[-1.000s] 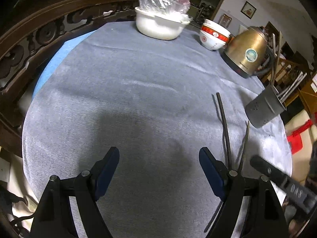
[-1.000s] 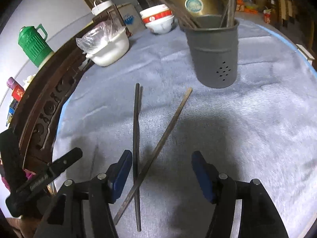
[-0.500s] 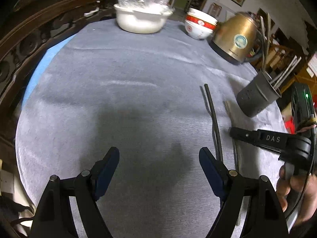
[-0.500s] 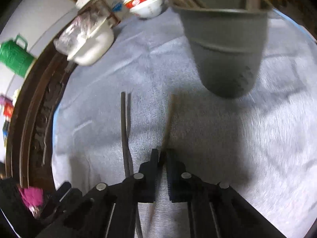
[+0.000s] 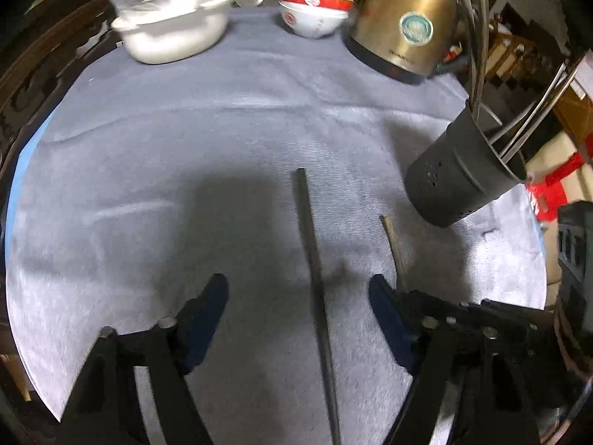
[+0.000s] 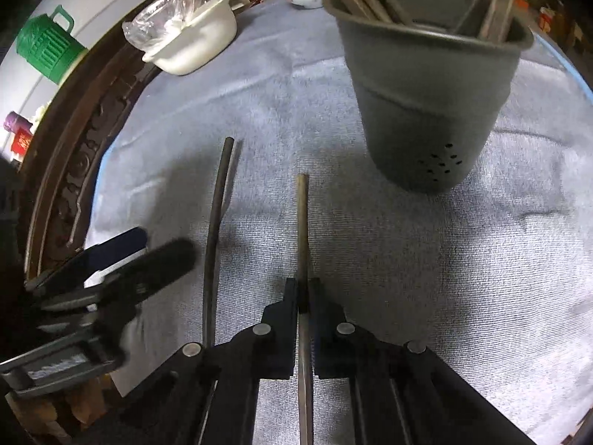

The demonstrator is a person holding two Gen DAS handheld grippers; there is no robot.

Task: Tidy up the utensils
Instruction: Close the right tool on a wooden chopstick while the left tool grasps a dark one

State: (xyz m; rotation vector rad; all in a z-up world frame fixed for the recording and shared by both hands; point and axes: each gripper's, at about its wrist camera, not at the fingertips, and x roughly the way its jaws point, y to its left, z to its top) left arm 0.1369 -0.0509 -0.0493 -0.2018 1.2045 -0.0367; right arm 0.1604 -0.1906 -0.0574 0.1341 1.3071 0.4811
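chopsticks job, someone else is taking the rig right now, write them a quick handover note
Right tool: shut on the tan chopstick, tip aimed toward the grey holder.
Left tool: open, straddling the dark chopstick lying on the cloth.
Done: several utensils already stand in the holder.
Left: drop the tan chopstick in, then grasp and add the dark one.

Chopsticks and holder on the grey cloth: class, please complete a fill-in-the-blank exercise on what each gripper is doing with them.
1. The right gripper is shut on the ____ chopstick.
2. The left gripper is ____, its jaws on either side of the dark chopstick.
3. The grey utensil holder stands ____ on the cloth.
4. The gold kettle stands beside the red-and-white ____.

Missing words: brown; open; upright; bowls
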